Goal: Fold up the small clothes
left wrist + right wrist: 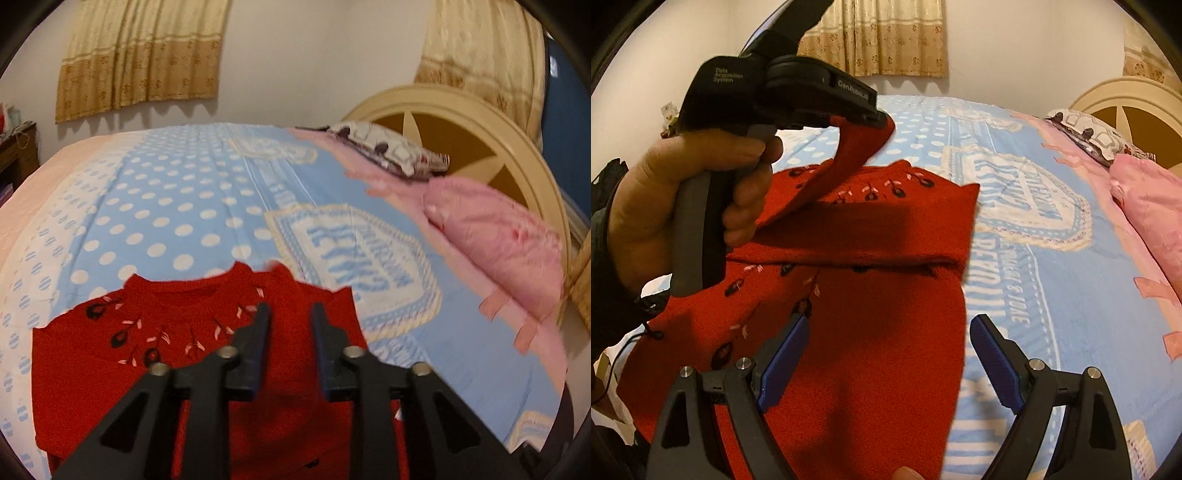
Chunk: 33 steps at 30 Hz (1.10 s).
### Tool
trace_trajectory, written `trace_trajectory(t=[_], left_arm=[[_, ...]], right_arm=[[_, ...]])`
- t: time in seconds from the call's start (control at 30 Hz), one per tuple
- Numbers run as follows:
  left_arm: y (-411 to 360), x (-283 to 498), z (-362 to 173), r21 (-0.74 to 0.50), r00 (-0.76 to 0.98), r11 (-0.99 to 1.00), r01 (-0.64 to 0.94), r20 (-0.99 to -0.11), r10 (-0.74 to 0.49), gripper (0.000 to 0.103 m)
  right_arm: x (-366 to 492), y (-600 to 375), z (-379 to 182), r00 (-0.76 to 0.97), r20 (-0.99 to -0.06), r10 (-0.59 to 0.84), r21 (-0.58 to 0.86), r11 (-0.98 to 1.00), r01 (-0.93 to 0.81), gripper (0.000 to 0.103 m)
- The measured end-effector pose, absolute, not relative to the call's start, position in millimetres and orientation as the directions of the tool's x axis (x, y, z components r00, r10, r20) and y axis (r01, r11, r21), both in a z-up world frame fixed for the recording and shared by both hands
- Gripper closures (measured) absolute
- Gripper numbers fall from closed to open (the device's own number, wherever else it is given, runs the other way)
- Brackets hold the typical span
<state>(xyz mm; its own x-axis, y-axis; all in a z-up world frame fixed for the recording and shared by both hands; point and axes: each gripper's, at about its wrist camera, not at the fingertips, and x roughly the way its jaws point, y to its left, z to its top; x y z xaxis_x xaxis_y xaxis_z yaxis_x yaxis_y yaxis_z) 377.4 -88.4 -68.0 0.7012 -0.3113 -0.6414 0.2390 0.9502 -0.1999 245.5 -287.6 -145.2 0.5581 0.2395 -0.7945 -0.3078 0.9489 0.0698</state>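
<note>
I see a blue polka-dot bedspread (1052,295) under beige curtains (140,55). The red knitted sweater (868,350) lies collar far. My left gripper (879,118) pinches its lifted sleeve; my right gripper (886,354) gapes.

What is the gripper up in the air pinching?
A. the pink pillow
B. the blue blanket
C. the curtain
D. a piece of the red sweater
D: in the right wrist view the left gripper is shut on a strip of the red sweater, lifting it off the rest, which lies on the blue blanket.
</note>
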Motion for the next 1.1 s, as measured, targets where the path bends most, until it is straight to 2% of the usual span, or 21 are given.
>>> trace_trajectory(t=[0.13, 0.17, 0.23, 0.4, 0.5, 0.6, 0.7, 0.83, 0.93, 1.0, 1.07, 1.1], left_arm=[[-76.6, 368.5, -62.4, -0.185, 0.711, 0.95, 0.252, -0.63, -0.312, 0.044], [-67.5, 360.0, -57.3, -0.159, 0.728, 0.952, 0.26, -0.615, -0.302, 0.036], [-52.4, 351.3, -55.2, -0.102, 0.758, 0.963, 0.251, -0.598, -0.261, 0.027], [7.9, 310.1, -69.8, 0.065, 0.79, 0.982, 0.175, -0.604, -0.101, 0.024], [47.8, 287.4, -92.1, 0.122, 0.776, 0.988, 0.097, -0.631, 0.002, 0.024], [83.5, 274.0, -117.0, 0.111, 0.724, 0.993, 0.033, -0.688, 0.053, 0.024], [105.2, 269.6, -140.8, 0.046, 0.665, 0.999, 0.004, -0.746, 0.032, 0.024], [102.0, 275.0, -150.7, 0.04, 0.659, 0.999, 0.011, -0.752, 0.023, 0.024], [97.6, 292.0, -158.3, 0.114, 0.66, 0.993, -0.022, -0.745, 0.1, 0.022], [108.9, 298.0, -166.2, 0.101, 0.63, 0.994, -0.039, -0.77, 0.103, 0.021], [120.8, 300.5, -170.4, 0.054, 0.616, 0.996, -0.065, -0.783, 0.083, 0.009], [126.5, 300.0, -172.2, 0.044, 0.612, 0.996, -0.082, -0.786, 0.085, 0.006]], right_arm=[[247.8, -297.2, -150.5, 0.551, -0.804, 0.223, 0.071, 0.956, -0.283, 0.014], [248.8, -298.6, -150.9, 0.551, -0.805, 0.222, 0.073, 0.957, -0.28, 0.014], [252.5, -301.0, -151.0, 0.546, -0.805, 0.231, 0.085, 0.956, -0.28, 0.014], [272.4, -308.1, -144.2, 0.548, -0.79, 0.274, 0.146, 0.953, -0.266, 0.014], [298.3, -313.2, -140.7, 0.532, -0.783, 0.322, 0.224, 0.944, -0.242, 0.014], [318.0, -310.0, -141.4, 0.517, -0.79, 0.33, 0.243, 0.942, -0.23, 0.016], [340.7, -303.8, -148.0, 0.447, -0.819, 0.36, 0.288, 0.931, -0.222, 0.022], [354.4, -304.5, -135.3, 0.389, -0.82, 0.42, 0.369, 0.907, -0.201, 0.023], [352.6, -300.9, -118.8, 0.423, -0.823, 0.38, 0.315, 0.924, -0.217, 0.023], [356.8, -295.1, -125.8, 0.4, -0.846, 0.353, 0.289, 0.933, -0.213, 0.023], [362.6, -288.9, -142.4, 0.373, -0.865, 0.336, 0.277, 0.939, -0.204, 0.024], [366.2, -284.8, -152.4, 0.36, -0.875, 0.323, 0.263, 0.943, -0.204, 0.029]])
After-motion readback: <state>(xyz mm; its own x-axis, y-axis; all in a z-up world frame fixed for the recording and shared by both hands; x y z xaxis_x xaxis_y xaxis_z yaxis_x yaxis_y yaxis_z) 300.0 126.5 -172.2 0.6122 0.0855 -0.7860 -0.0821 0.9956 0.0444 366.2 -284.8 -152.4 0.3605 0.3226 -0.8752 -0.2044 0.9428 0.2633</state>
